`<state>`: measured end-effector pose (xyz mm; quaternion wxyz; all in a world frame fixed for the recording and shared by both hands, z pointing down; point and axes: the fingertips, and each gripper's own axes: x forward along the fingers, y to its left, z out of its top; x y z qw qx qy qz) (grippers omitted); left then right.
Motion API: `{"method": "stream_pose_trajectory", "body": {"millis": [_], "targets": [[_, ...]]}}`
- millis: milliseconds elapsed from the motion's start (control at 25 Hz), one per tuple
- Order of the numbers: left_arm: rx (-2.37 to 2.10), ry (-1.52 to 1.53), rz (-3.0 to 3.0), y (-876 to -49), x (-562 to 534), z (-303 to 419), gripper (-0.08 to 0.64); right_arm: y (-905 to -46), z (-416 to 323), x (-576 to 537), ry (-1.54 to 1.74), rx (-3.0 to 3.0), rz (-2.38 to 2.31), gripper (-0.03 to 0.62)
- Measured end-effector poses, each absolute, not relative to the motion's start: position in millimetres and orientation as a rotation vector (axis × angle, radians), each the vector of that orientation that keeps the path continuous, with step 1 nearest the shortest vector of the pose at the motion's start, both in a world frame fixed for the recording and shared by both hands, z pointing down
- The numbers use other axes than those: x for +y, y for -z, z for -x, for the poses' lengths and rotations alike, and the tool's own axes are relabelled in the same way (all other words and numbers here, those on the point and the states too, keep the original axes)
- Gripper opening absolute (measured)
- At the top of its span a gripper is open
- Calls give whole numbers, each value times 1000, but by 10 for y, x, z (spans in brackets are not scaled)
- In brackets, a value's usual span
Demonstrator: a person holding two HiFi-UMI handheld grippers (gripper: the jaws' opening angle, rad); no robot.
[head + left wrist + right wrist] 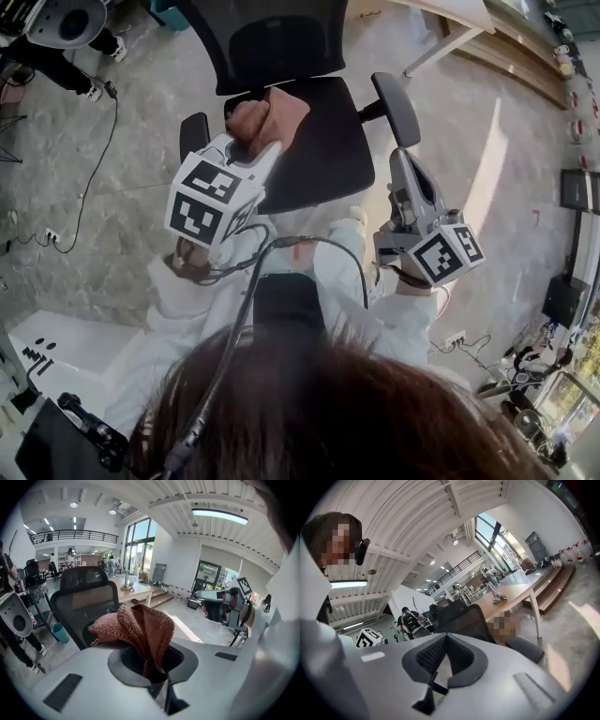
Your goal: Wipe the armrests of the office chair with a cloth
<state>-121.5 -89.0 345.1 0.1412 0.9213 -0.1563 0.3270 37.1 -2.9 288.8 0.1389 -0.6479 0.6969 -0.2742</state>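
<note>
floor [131,159] round the office chair [319,150] is grey and marbled. left gripper [157,670] pinches the rusty cloth [136,630], bunched ahead of its jaws by the left armrest [192,133]. right gripper [439,660] is closed, empty, right armrest [396,105] just ahead. only gripper views show the hall's balcony [75,536] and tall windows [140,545]. teal bin [60,632] beyond the cloth, contents hidden.

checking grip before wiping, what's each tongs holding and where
Left tongs pinch the reddish-brown cloth by a bunched fold; the rest spills out above. Right tongs are shut, holding nothing.
</note>
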Motion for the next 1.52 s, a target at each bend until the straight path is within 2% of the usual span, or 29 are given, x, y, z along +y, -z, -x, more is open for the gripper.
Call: {"method": "stream_pose_trajectory", "body": {"millis": [360,680,1040,1520], "targets": [[-732,-891,-2560,-3622,-600,-787,35,-3039,-2755,487,868,2176,1828,2],[-813,-972,-2502,-3766,-339,-2070,35,-3142,-3979,751,981,2333,1716,2],[-750,-1337,-2550,-4172,-743,-2589,35,-3324,-3851,616,1070,2348,1612,2],[-673,-1572,-2459,-5183,-1684,-2926,35,-3694,-3807,138,1130,2397,1628,2]]}}
